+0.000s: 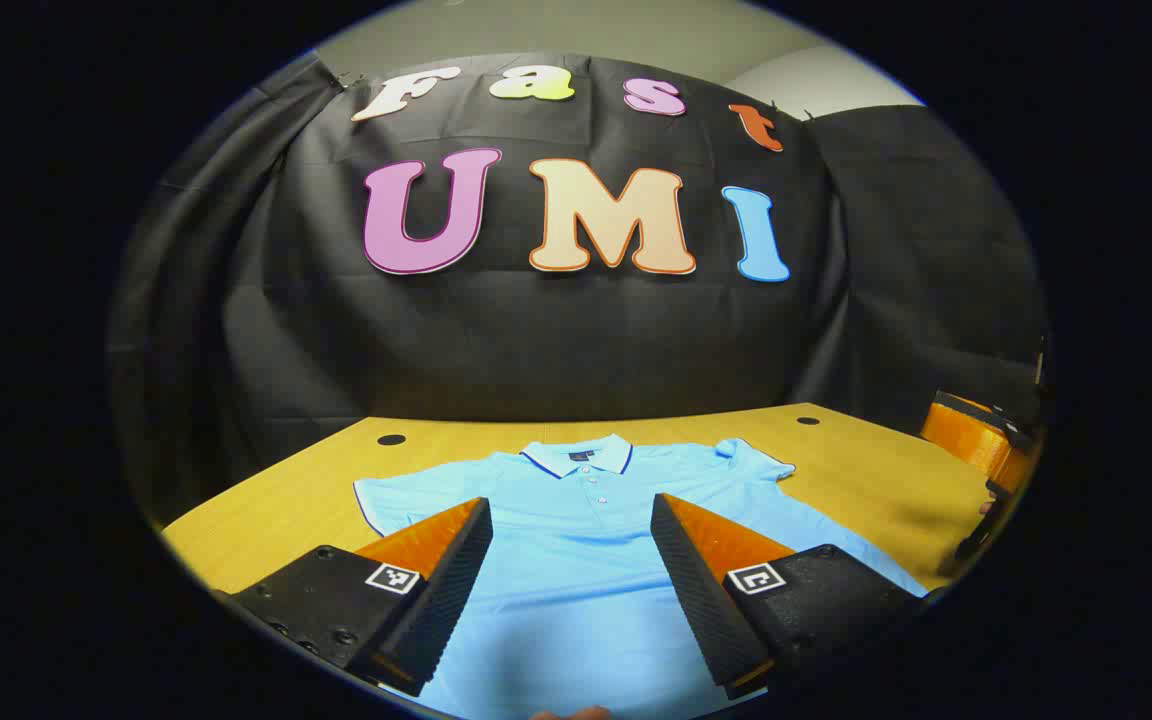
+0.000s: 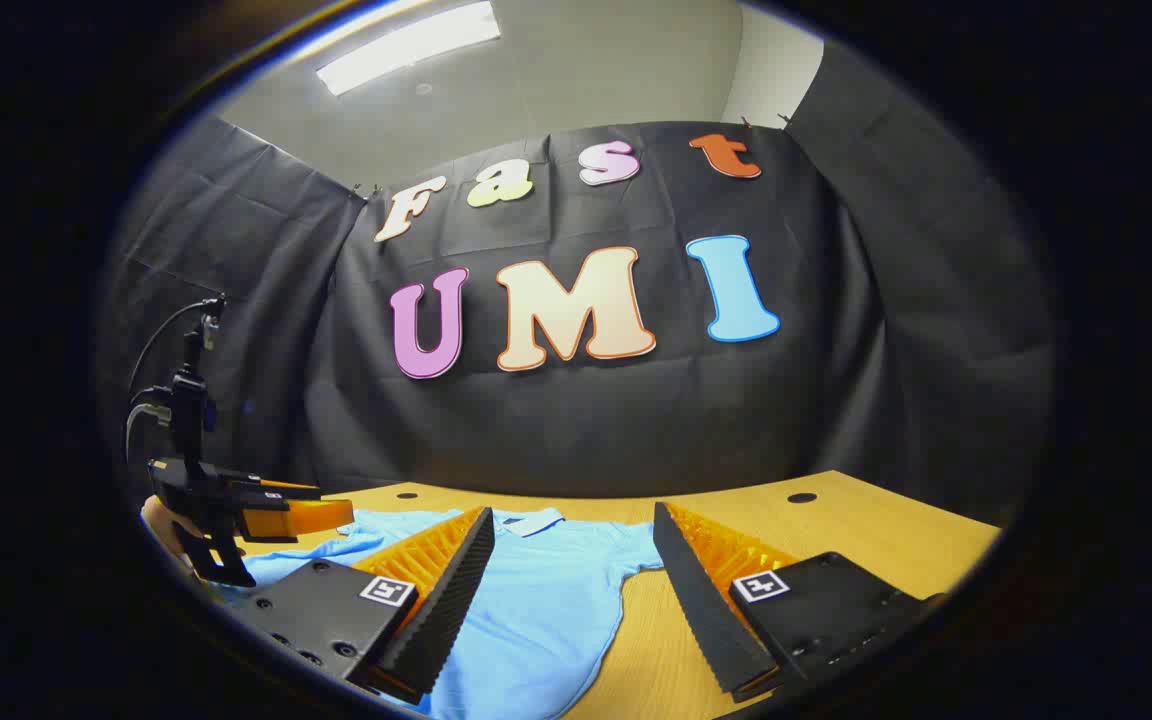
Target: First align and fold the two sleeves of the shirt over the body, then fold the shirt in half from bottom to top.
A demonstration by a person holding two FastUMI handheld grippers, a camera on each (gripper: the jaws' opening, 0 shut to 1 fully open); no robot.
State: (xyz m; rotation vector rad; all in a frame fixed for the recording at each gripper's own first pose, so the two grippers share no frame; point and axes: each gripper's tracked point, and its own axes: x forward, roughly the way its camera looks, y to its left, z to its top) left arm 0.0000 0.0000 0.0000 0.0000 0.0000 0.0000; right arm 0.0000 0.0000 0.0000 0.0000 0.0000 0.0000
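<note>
Wooden counter (image 1: 866,470) carries the shirt (image 1: 576,540) spread flat, sleeves unfolded; left claw (image 1: 571,590) and right claw (image 2: 571,600) hover apart, ready to grasp.

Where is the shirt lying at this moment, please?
The shirt lies flat on the wooden table, collar toward the booth's wall, just ahead of the open left tool; in the right gripper view it sits lower left.

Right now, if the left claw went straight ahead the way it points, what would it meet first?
Probably the light blue shirt spread flat on the table: the open left claw aims down over its body, below the collar. Depth is unclear.
</note>
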